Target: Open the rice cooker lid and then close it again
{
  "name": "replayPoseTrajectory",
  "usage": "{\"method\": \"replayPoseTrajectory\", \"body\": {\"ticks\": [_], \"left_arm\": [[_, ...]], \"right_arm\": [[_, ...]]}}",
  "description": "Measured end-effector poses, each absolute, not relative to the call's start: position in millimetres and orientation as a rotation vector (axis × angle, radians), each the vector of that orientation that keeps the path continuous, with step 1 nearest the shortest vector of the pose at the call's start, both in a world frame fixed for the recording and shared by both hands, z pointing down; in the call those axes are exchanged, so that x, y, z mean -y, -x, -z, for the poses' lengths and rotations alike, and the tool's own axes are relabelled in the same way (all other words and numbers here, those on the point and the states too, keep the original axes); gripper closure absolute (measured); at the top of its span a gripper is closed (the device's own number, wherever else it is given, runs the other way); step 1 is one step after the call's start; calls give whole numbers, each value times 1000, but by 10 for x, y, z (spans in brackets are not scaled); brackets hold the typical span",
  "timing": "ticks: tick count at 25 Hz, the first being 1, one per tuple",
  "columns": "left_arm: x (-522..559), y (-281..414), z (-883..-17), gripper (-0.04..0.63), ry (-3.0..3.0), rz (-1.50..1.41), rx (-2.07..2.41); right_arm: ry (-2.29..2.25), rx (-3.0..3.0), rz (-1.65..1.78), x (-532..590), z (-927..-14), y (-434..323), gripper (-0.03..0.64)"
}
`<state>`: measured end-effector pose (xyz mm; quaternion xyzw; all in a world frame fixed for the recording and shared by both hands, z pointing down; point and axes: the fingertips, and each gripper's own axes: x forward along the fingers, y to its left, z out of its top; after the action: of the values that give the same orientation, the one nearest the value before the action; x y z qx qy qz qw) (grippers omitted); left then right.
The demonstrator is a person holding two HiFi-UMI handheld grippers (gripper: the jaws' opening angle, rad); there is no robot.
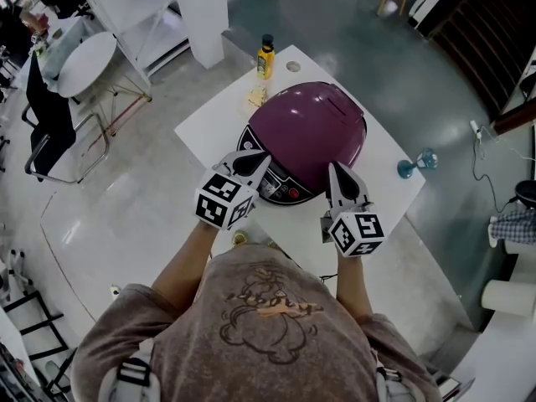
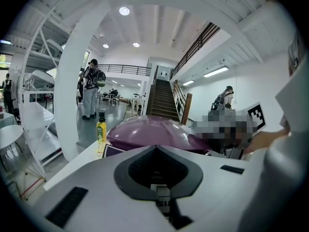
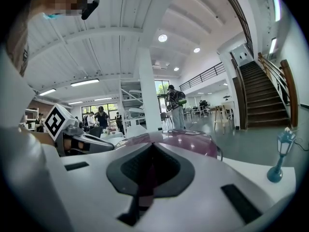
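Observation:
The rice cooker [image 1: 306,132] stands on a white table [image 1: 209,124] with its purple lid down and its control panel [image 1: 280,189] facing me. My left gripper [image 1: 254,159] hovers at the cooker's front left, jaws together and empty. My right gripper [image 1: 335,167] sits at the front right, also shut on nothing. In the left gripper view the lid [image 2: 149,132] rises just beyond the closed left gripper [image 2: 157,146]. In the right gripper view the lid [image 3: 188,141] lies past the closed right gripper [image 3: 152,146], with the left gripper [image 3: 72,139] at the left.
A yellow bottle [image 1: 265,57] and a small yellowish item [image 1: 256,97] stand behind the cooker. A blue lamp-shaped ornament [image 1: 416,164] is at the table's right edge. A white pillar [image 1: 205,15] and a round table [image 1: 84,61] with a chair lie beyond.

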<state>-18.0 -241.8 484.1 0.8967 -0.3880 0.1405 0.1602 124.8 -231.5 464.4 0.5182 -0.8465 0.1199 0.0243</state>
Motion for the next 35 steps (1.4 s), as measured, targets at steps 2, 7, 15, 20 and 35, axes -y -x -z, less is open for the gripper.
{"method": "replayPoseTrajectory", "body": {"ticks": [2, 7, 15, 20, 35], "left_arm": [[2422, 182, -4836, 575, -2555, -387, 1110], [2410, 224, -4833, 575, -2511, -332, 1098], [2396, 153, -4779, 575, -2526, -358, 1076], [2403, 61, -4672, 575, -2558, -344, 1052], [2382, -145, -4470, 575, -2609, -296, 999]], "right_arm": [[-1598, 2619, -364, 2313, -4637, -1244, 615], [-1616, 2660, -271, 2333, -4387, -1297, 615], [-1629, 2663, -130, 2416, -4036, -1395, 615], [-1647, 2684, -140, 2476, -3892, -1461, 614], [-1681, 2725, -102, 2689, -3443, -1707, 614]]}}
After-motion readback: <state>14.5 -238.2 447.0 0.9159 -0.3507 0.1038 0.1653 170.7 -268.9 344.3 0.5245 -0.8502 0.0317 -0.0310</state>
